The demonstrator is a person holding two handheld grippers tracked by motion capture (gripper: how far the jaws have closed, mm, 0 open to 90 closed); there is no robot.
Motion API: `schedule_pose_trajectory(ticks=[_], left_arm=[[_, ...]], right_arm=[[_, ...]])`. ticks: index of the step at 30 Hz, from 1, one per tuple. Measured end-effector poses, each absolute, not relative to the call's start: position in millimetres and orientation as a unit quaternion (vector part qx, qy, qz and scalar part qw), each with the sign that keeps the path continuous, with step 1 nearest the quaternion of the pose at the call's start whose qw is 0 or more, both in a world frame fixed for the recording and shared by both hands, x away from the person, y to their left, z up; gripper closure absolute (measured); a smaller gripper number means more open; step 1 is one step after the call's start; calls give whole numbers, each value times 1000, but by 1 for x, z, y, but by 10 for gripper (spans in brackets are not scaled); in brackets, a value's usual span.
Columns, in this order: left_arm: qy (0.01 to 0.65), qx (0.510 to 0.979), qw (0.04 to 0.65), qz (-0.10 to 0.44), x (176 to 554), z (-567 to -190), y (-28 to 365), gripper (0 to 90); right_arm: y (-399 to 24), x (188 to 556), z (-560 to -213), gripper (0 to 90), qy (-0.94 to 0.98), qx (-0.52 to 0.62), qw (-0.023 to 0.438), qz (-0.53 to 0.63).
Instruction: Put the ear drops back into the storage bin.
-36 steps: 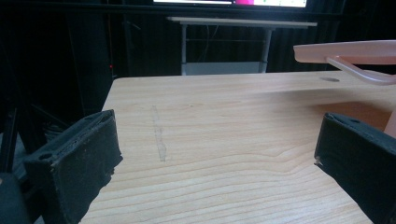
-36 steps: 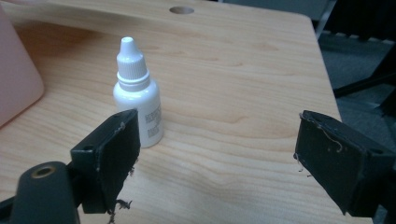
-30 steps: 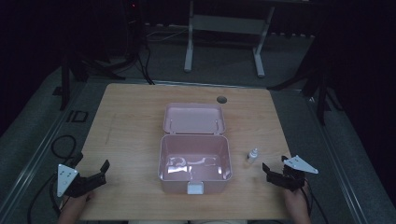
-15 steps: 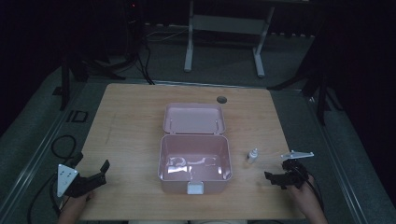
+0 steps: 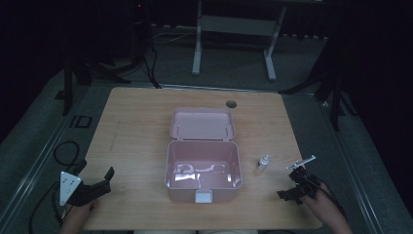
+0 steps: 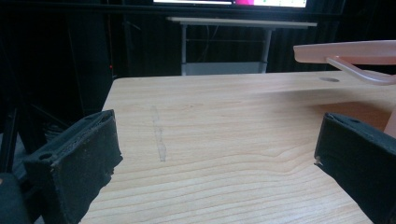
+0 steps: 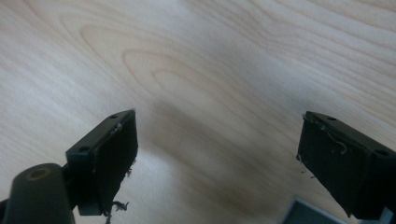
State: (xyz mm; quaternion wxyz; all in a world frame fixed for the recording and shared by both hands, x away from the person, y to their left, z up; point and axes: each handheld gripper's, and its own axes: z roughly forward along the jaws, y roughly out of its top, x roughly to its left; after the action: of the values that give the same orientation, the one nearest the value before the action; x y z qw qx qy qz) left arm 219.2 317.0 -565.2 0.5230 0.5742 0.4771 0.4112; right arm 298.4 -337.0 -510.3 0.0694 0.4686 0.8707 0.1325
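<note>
A pink plastic box point(image 5: 203, 170) stands open in the middle of the wooden table point(image 5: 141, 131), its lid point(image 5: 202, 123) lying back behind it. Something pale lies in the box bottom. A small white bottle point(image 5: 263, 163) stands upright just right of the box. My left gripper point(image 5: 95, 170) rests open near the front left corner, aimed toward the box; in its own view the left gripper point(image 6: 217, 154) frames bare wood, with the lid's edge point(image 6: 355, 51) at upper right. My right gripper point(image 5: 290, 191) is open near the front right, tilted down at the table; the right gripper point(image 7: 217, 154) holds nothing.
A round cable hole point(image 5: 231, 104) sits in the table's far edge. Behind the table stands a metal frame point(image 5: 234, 29) on a dark floor. Cables point(image 5: 63, 151) trail off the table's left side. A grey corner point(image 7: 308, 214) shows at the bottom of the right gripper view.
My right gripper has tipped forward and down toward the tabletop and shifted a little nearer the front edge. The left gripper, box and bottle have stayed put.
</note>
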Motion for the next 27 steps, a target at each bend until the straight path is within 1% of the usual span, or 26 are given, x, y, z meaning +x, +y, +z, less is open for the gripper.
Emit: schedule_pose_trajectory(ticks=[2, 18, 21, 25, 27], left_arm=[[478, 574, 523, 411, 219, -565, 317, 4], [478, 574, 523, 411, 219, -565, 317, 4], [477, 574, 523, 411, 219, -565, 317, 4], [477, 574, 523, 411, 219, -565, 317, 4], [477, 574, 523, 411, 219, -565, 317, 4]], right_arm=[[-337, 298, -508, 119, 876, 463, 58, 125], [-337, 296, -503, 109, 906, 421, 28, 42], [-333, 295, -503, 109, 913, 408, 8, 18], [-330, 295, -503, 110, 917, 399, 0, -13], [-328, 296, -503, 110, 917, 397, -16, -27]])
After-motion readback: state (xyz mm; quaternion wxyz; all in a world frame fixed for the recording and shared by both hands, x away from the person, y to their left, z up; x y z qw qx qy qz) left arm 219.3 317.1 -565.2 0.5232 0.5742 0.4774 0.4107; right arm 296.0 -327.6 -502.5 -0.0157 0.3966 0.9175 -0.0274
